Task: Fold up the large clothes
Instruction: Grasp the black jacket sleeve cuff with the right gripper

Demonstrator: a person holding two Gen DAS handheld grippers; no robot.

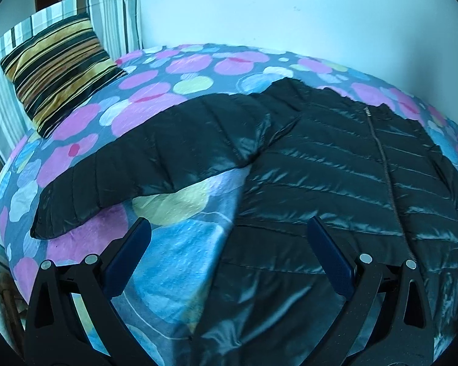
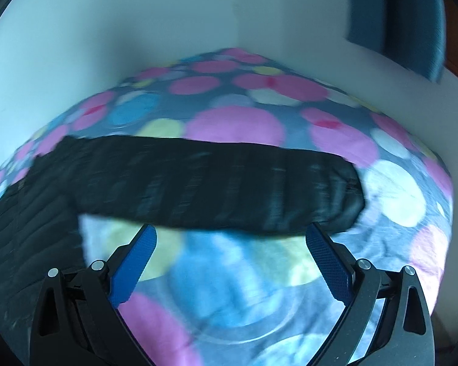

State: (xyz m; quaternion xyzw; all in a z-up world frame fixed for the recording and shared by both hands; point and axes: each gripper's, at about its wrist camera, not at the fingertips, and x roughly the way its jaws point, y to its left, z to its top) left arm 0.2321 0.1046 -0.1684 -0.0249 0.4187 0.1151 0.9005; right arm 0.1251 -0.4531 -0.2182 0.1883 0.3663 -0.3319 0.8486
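Observation:
A black quilted puffer jacket (image 1: 336, 164) lies flat on the bed, front up, its zipper (image 1: 384, 164) running down the middle. One sleeve (image 1: 155, 155) stretches out to the left. My left gripper (image 1: 229, 228) hovers open above the jacket's left side edge, nothing between its blue pads (image 1: 329, 256). In the blurred right wrist view the other sleeve (image 2: 216, 183) lies across the bed, cuff to the right. My right gripper (image 2: 229, 235) stands open just in front of that sleeve, its right fingertip close to the cuff, gripping nothing.
The bed wears a cover (image 1: 180, 262) with big pink, blue and yellow dots. A striped cushion (image 1: 58, 70) leans on a striped headboard pillow (image 1: 116, 21) at the far left. A pale wall (image 1: 290, 9) runs behind the bed. A blue curtain (image 2: 394, 18) hangs at upper right.

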